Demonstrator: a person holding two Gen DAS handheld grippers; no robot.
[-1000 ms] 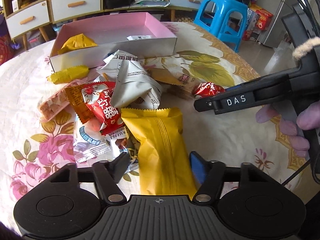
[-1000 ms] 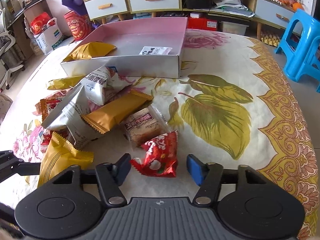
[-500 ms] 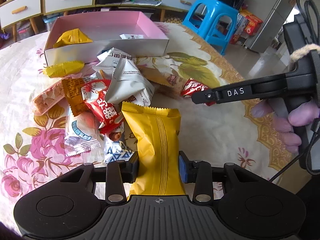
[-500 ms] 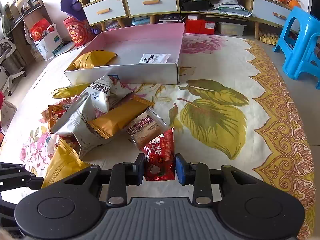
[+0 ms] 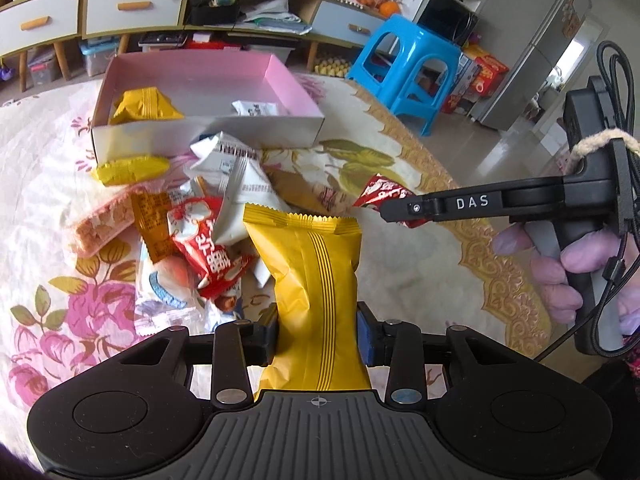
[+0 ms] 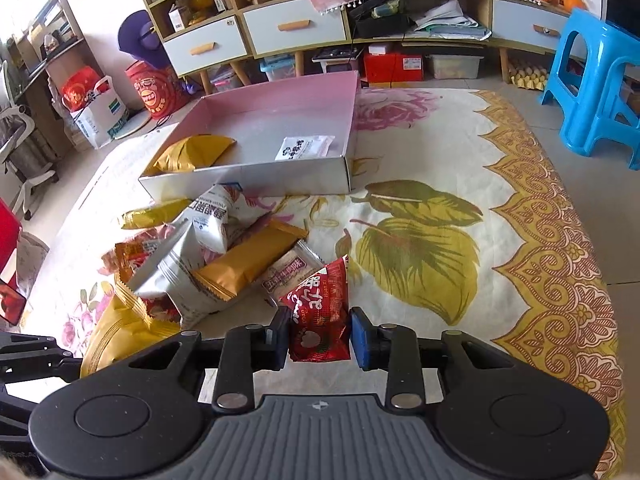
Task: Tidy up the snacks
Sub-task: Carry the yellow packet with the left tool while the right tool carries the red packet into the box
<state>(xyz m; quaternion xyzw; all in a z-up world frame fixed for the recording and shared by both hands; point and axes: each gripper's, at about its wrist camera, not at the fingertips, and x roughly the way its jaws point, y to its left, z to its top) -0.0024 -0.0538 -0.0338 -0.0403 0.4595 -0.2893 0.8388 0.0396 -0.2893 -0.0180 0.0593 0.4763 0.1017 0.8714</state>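
Observation:
My left gripper point(image 5: 318, 338) is shut on a large yellow snack packet point(image 5: 316, 272) and holds it above the table. My right gripper point(image 6: 320, 338) is shut on a small red snack packet point(image 6: 318, 312), which also shows in the left wrist view point(image 5: 380, 192). A pile of mixed snack packets point(image 6: 208, 256) lies on the flowered tablecloth. Behind it stands a pink open box point(image 6: 280, 120) holding a yellow packet point(image 6: 196, 152) and a small white packet point(image 6: 306, 148).
The round table's gold-patterned edge point(image 6: 560, 248) curves on the right. A blue plastic stool point(image 6: 592, 80) stands beyond it on the floor. Drawers and shelves point(image 6: 292, 28) line the back wall. Bags point(image 6: 96, 108) sit on the floor at the left.
Both grippers closed on their packets, then lifted them off the table; the yellow packet and the red packet now hang clear of the pile.

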